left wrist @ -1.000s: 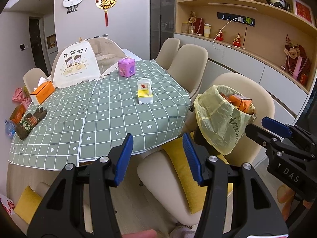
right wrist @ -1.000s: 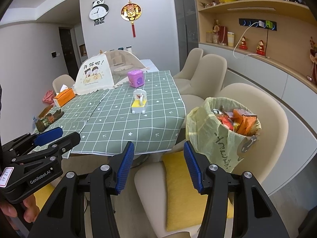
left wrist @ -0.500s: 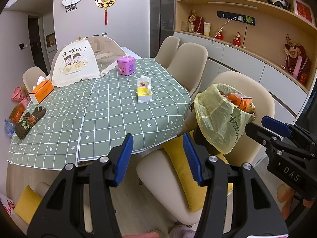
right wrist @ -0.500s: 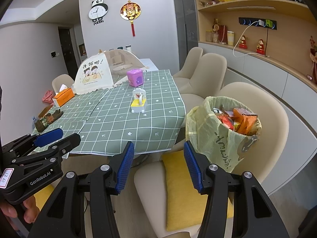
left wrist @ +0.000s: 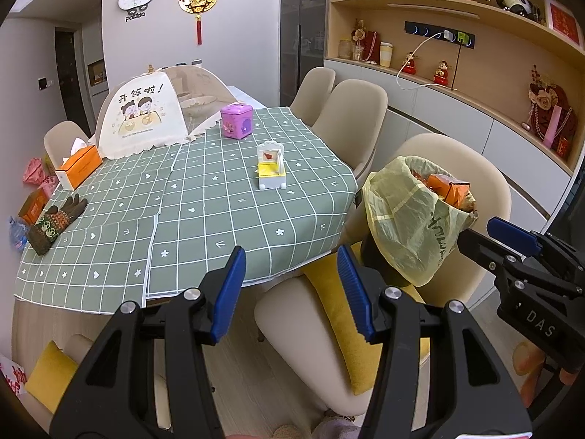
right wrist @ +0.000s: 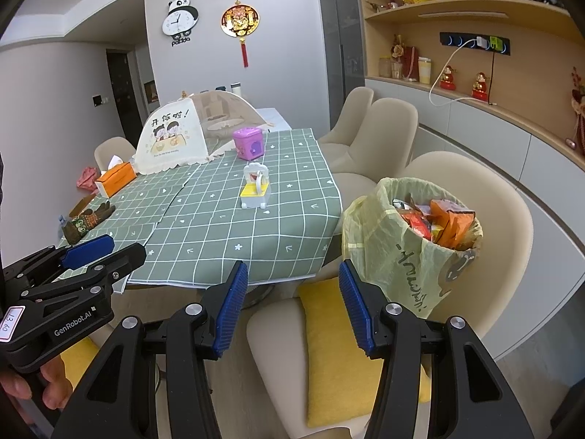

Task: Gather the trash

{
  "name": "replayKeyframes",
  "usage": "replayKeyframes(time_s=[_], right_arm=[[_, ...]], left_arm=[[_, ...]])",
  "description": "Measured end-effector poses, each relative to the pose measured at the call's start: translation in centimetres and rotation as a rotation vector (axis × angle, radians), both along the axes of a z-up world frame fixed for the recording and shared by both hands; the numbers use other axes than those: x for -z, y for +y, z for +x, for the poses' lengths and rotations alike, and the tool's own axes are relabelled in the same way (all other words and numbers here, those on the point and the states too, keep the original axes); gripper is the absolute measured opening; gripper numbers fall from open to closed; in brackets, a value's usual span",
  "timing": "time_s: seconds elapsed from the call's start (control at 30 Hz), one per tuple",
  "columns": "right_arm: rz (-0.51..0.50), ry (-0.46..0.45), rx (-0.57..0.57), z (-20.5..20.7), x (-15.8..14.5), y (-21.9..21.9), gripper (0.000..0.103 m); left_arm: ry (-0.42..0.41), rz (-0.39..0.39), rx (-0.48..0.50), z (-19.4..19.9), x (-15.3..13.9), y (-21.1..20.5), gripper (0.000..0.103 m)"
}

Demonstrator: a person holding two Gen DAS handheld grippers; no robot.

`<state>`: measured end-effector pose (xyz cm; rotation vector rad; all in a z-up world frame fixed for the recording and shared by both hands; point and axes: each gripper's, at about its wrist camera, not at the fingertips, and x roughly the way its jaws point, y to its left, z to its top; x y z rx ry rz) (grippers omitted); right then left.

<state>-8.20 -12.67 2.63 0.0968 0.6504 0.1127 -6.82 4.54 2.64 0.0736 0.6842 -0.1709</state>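
A bin lined with a yellow bag [right wrist: 387, 256] stands on a beige chair [right wrist: 512, 226], filled to the brim with orange wrappers [right wrist: 449, 219]. The same bag [left wrist: 406, 226] shows at the right of the left wrist view. My left gripper [left wrist: 290, 258] hangs open and empty in front of the table's near edge. My right gripper [right wrist: 292, 270] is open and empty too, just left of the bag and short of it. Each gripper shows in the other's view: the right one [left wrist: 512, 230] beside the bag, the left one [right wrist: 95, 252] near the table's left corner.
The green checked tablecloth [left wrist: 204, 205] carries a white and yellow toy [left wrist: 270, 170], a purple box [left wrist: 237, 120], a mesh food cover [left wrist: 142, 117], an orange tissue box [left wrist: 78, 166] and a knitted glove [left wrist: 55, 219]. Pink crumpled wrapping [left wrist: 34, 170] lies beyond the left edge. A yellow cushion [right wrist: 329, 347] lies on the near chair.
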Motion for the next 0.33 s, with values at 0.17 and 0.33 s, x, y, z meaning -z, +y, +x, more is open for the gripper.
replayKeyframes(time_s=[0.17, 0.33], right_arm=[[0.001, 0.008, 0.003, 0.5, 0.4, 0.2, 0.049], [-0.002, 0.019, -0.01, 2.0, 0.9, 0.0, 0.049]], left_arm=[[0.016, -0.005, -0.018, 0.6, 0.3, 0.1, 0.05], [0.042, 0.001, -0.027, 2.3, 1.2, -0.1, 0.05]])
